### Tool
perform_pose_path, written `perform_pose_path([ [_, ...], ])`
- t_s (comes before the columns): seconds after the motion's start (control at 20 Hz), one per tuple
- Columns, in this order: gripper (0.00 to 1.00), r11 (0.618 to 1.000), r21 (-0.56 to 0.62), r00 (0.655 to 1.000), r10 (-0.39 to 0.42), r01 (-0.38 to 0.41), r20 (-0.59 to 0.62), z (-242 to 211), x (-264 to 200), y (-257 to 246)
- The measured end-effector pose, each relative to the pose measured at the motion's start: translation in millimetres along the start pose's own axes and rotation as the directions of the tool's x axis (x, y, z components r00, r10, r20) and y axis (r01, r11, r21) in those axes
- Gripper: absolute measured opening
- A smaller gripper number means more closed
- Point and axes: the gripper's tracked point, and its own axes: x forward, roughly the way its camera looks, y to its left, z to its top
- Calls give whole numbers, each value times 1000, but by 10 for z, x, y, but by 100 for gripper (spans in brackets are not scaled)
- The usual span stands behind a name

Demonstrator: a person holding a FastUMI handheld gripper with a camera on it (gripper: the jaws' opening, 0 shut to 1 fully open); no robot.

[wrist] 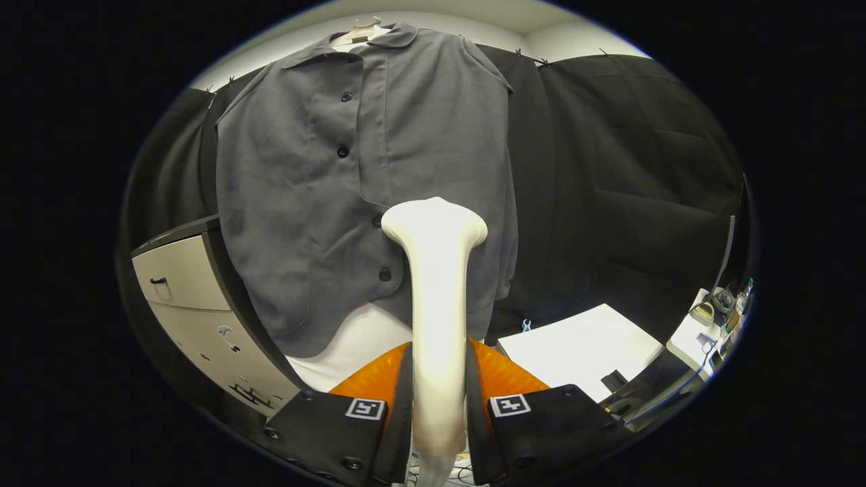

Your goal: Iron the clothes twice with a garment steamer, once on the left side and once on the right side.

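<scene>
Gripper (438,399) clamped on steamer (436,297), shirt (352,189) beyond, cabinet (196,304) beside.

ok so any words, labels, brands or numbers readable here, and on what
No readable words, brands or numbers.
Gripper, shut on the white garment steamer: square black-and-white marker tags on the fingers, patterns, not text.
Grey cabinet beside the grey shirt: dark marks low on its side, too small to read.

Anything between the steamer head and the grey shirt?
Nothing in the gripper view: the tool is shut on the white garment steamer, whose head overlaps the hanging grey button-up shirt; contact can't be judged.
</scene>
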Motion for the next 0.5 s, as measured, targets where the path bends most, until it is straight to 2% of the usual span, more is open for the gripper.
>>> perform_pose_path([
  [0.25, 42, 1000, -4, 998, -5, 6, 65, 192, -429, 74],
  [0.5, 42, 1000, 31, 985, 1, -6, 170, 642, -1009, 198],
])
